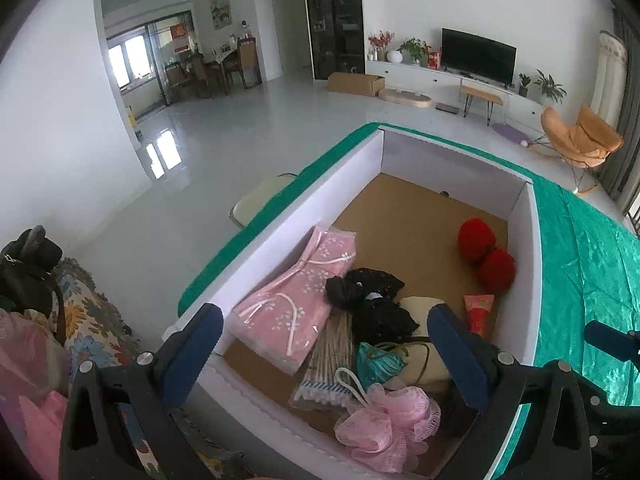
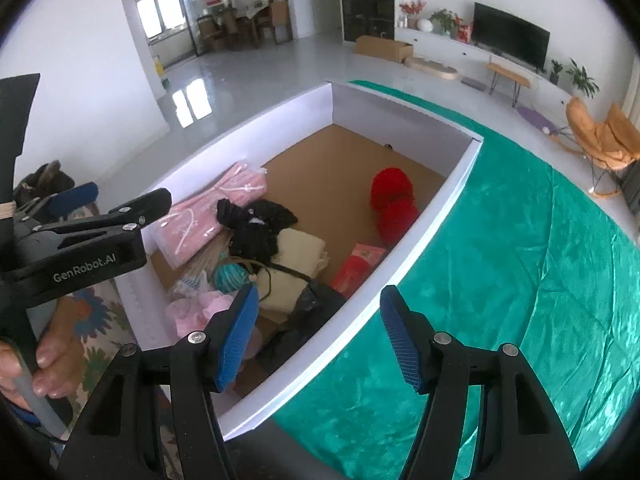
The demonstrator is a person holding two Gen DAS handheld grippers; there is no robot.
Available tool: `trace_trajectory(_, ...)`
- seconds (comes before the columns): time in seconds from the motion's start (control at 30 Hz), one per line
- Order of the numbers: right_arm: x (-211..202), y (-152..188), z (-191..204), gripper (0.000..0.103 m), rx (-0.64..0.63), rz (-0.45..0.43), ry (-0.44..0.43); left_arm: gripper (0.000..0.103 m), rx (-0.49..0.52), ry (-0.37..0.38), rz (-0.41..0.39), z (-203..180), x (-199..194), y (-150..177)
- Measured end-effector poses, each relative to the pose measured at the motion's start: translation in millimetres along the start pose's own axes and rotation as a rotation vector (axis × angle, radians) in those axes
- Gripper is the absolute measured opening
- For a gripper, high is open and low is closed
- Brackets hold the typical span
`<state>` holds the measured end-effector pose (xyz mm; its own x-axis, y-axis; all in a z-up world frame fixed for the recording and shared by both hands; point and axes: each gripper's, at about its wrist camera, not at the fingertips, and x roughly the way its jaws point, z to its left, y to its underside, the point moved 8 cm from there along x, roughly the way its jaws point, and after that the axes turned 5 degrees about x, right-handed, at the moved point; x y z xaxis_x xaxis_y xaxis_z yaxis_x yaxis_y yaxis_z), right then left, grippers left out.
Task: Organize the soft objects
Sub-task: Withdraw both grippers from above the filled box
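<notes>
— Two grippers hovering, both spread wide, gripping nothing: left gripper (image 1: 328, 364) over the white box (image 1: 280, 216), right gripper (image 2: 318, 336) above its right wall.
— Lying inside, left to right: pink packet (image 1: 288, 304), black lace (image 1: 372, 296), pink loofah (image 1: 384, 420) nearest, red yarn balls (image 1: 486, 252) far right.

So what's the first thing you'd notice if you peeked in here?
Probably the two bright red yarn balls, touching each other against the right wall of the white box. Next, the shiny green cloth under the box, and the pink packaged garment lying along the left wall, beside a black lacy heap.
</notes>
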<state>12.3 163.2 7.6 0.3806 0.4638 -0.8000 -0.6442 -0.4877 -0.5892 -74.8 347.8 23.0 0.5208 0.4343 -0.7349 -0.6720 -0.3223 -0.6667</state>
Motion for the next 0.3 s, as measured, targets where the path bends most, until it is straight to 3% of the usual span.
trace_trajectory(0.3, -1.3, 1.4, -1.8, 0.067, -0.001, -0.003, 0.009, 0.102, -0.026, 0.007, 0.001, 0.6, -1.6, 0.5)
